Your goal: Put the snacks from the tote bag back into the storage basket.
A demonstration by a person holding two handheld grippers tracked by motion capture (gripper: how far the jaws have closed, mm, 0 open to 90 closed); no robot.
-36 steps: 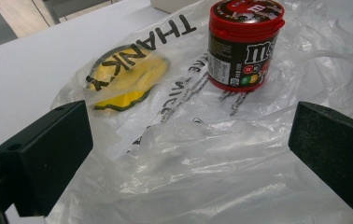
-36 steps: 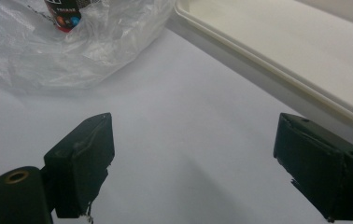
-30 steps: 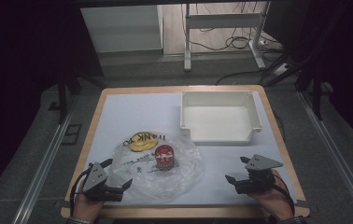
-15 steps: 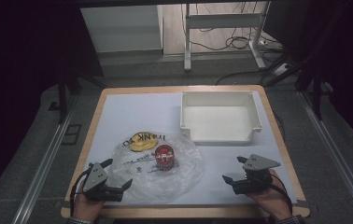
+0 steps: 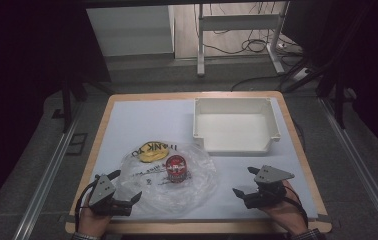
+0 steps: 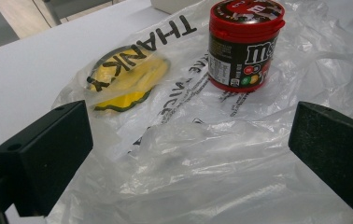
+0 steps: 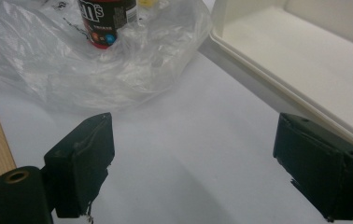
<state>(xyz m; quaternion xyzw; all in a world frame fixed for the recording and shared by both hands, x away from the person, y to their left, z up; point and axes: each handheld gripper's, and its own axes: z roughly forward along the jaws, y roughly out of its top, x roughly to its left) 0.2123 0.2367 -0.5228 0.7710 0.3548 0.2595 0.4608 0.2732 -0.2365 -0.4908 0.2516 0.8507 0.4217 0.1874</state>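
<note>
**Both grippers wide apart at the near edge, bag and jar between them**

Now the left gripper (image 5: 123, 192) sits at the near left of the table (image 5: 108, 116), held in a hand (image 5: 91, 221), its jaws spread wide and closed on nothing. Just ahead of it lies a crumpled clear plastic bag (image 5: 197, 186); in the left gripper view the bag's (image 6: 202, 177) near folds reach between the two jaws, though whether they touch the plastic cannot be told. A red-lidded candy jar (image 6: 244, 44) stands upright on the bag, beyond the jaws and towards the right one. A yellow object (image 6: 128, 79) lies under the printed plastic, farther off to the left.

The right gripper (image 5: 243, 184) rests at the near right, also with jaws wide and empty, over bare white table cover. In the right gripper view the bag (image 7: 72, 60) and jar (image 7: 107, 23) lie well ahead on the left, apart from the jaws. A white tray (image 7: 268, 70) runs along the right, its rim near the right jaw.
</note>
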